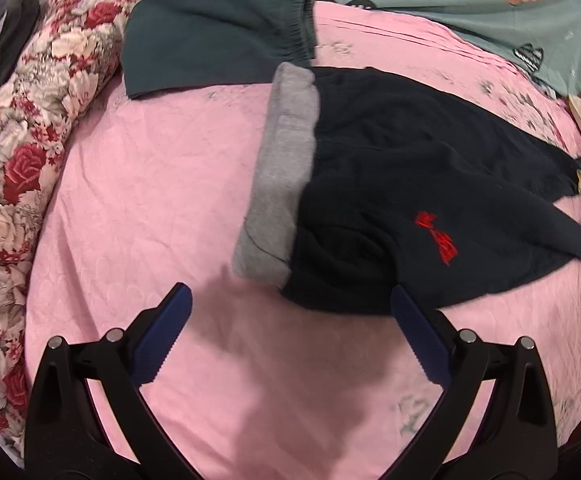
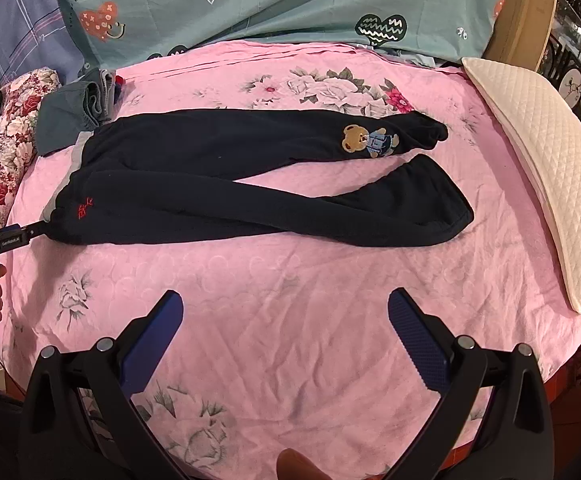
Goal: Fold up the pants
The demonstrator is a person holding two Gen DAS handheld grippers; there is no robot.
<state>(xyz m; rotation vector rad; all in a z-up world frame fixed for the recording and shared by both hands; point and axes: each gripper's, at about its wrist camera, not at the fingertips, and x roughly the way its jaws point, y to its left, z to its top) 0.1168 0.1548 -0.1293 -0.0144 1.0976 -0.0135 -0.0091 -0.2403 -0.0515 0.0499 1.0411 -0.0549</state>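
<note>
Dark navy pants (image 2: 218,184) lie spread flat on the pink bedsheet (image 2: 290,300), waist at the left, both legs running right. The waistband is turned out and shows its grey lining (image 1: 282,168). A red logo (image 1: 436,236) sits near the waist and a bear patch (image 2: 368,140) on the far leg. My left gripper (image 1: 290,304) is open, just in front of the waist's near corner, its right finger close to the fabric. It also shows in the right wrist view (image 2: 30,234) at the waist. My right gripper (image 2: 284,308) is open and empty above bare sheet, short of the near leg.
Dark green folded clothes (image 1: 218,36) lie behind the waist. A floral quilt roll (image 1: 30,140) runs along the left. A teal heart-print blanket (image 2: 290,4) lies at the back. A white quilted pillow (image 2: 542,160) lies along the right edge.
</note>
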